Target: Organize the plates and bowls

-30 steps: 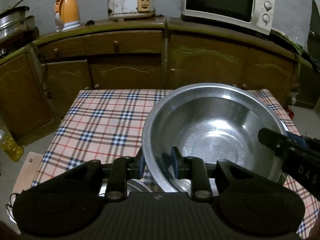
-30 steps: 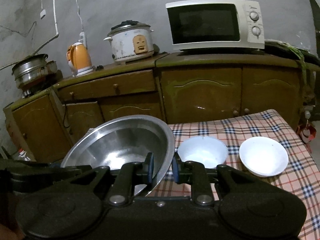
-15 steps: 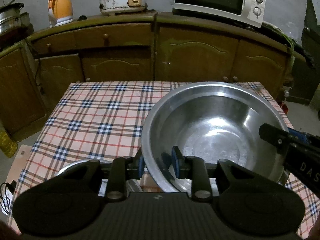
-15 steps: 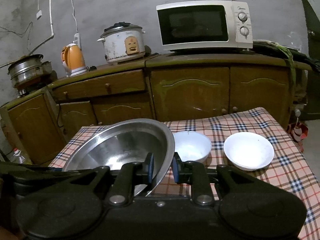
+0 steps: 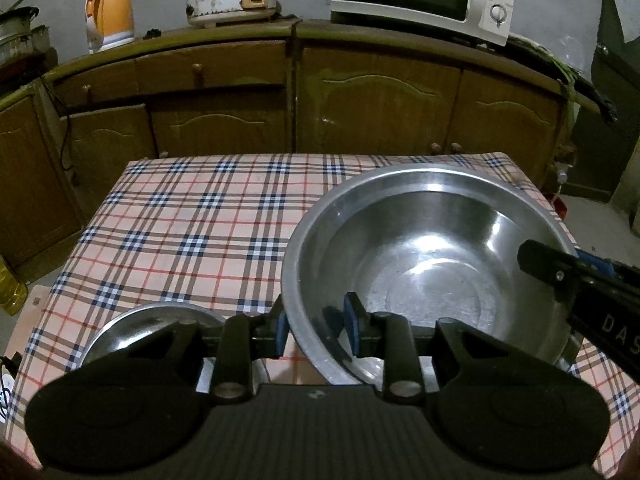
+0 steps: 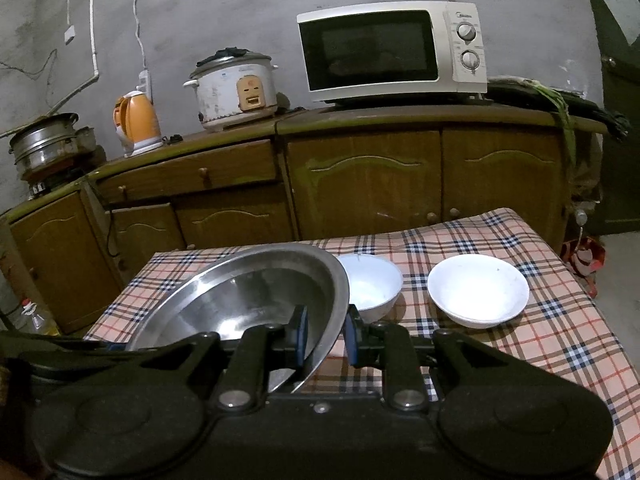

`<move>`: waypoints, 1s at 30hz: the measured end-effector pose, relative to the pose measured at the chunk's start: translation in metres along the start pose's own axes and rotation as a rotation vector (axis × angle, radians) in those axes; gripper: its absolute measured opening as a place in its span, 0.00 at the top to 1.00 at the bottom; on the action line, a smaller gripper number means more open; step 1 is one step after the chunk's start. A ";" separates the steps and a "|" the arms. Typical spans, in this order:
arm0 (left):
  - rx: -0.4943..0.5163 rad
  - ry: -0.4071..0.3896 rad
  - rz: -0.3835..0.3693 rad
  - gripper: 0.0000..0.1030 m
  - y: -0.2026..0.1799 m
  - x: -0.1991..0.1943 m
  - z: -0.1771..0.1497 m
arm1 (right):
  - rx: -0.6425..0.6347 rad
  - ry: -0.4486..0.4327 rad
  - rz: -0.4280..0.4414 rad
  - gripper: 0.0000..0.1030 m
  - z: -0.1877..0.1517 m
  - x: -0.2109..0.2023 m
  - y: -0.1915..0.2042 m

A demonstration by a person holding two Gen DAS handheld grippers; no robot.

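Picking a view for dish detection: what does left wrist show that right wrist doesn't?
Left wrist only: a smaller steel dish on the checked tablecloth, low left behind the left gripper.
Right wrist only: two white bowls beyond the right gripper.
Both: the large steel basin, each gripper's fingers clamped on its rim, plus microwave, rice cooker and orange kettle.
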State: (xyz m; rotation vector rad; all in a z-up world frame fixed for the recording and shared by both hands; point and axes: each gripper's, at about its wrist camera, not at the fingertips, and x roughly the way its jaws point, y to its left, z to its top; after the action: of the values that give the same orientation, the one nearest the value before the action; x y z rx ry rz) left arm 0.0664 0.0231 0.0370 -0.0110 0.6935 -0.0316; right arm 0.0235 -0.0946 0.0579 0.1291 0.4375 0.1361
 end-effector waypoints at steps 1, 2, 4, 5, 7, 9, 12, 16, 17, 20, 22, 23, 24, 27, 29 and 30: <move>-0.001 0.001 -0.003 0.72 0.000 0.000 -0.001 | 0.000 0.000 -0.001 0.75 -0.001 -0.001 0.000; -0.002 0.002 -0.006 0.72 0.000 0.000 -0.001 | -0.001 -0.001 -0.002 0.75 -0.001 -0.002 -0.001; -0.002 0.003 -0.010 0.72 -0.002 -0.001 -0.003 | -0.001 -0.002 -0.002 0.75 -0.002 -0.004 -0.002; -0.001 0.004 -0.014 0.72 -0.003 -0.001 -0.004 | 0.000 -0.002 -0.003 0.75 -0.003 -0.005 -0.003; 0.004 0.004 -0.017 0.72 -0.005 -0.002 -0.006 | -0.004 -0.003 -0.008 0.75 -0.004 -0.007 -0.005; 0.004 0.005 -0.022 0.72 -0.008 -0.002 -0.008 | -0.005 -0.002 -0.013 0.75 -0.006 -0.010 -0.007; 0.005 0.012 -0.035 0.71 -0.011 -0.002 -0.011 | -0.006 -0.003 -0.020 0.75 -0.009 -0.015 -0.011; 0.015 0.017 -0.047 0.71 -0.017 -0.003 -0.015 | -0.003 -0.003 -0.030 0.75 -0.013 -0.020 -0.016; 0.016 0.017 -0.050 0.71 -0.018 -0.003 -0.016 | -0.001 -0.002 -0.032 0.75 -0.013 -0.021 -0.017; 0.020 0.020 -0.058 0.71 -0.022 -0.004 -0.018 | 0.003 -0.005 -0.039 0.75 -0.015 -0.025 -0.022; 0.024 0.022 -0.063 0.71 -0.024 -0.004 -0.020 | 0.008 -0.006 -0.042 0.75 -0.017 -0.028 -0.025; 0.026 0.024 -0.065 0.71 -0.025 -0.004 -0.021 | 0.010 -0.005 -0.044 0.75 -0.018 -0.029 -0.027; 0.027 0.026 -0.067 0.71 -0.026 -0.004 -0.021 | 0.011 -0.004 -0.046 0.75 -0.019 -0.030 -0.028; 0.033 0.030 -0.070 0.71 -0.030 -0.003 -0.024 | 0.016 -0.001 -0.053 0.75 -0.022 -0.032 -0.032; 0.039 0.033 -0.074 0.71 -0.032 -0.002 -0.026 | 0.023 -0.001 -0.056 0.75 -0.025 -0.034 -0.035; 0.041 0.035 -0.077 0.71 -0.034 -0.002 -0.027 | 0.027 0.001 -0.059 0.75 -0.027 -0.035 -0.038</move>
State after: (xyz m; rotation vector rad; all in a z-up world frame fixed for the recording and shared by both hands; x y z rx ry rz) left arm 0.0467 -0.0104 0.0180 0.0020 0.7273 -0.1202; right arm -0.0155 -0.1345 0.0426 0.1425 0.4436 0.0725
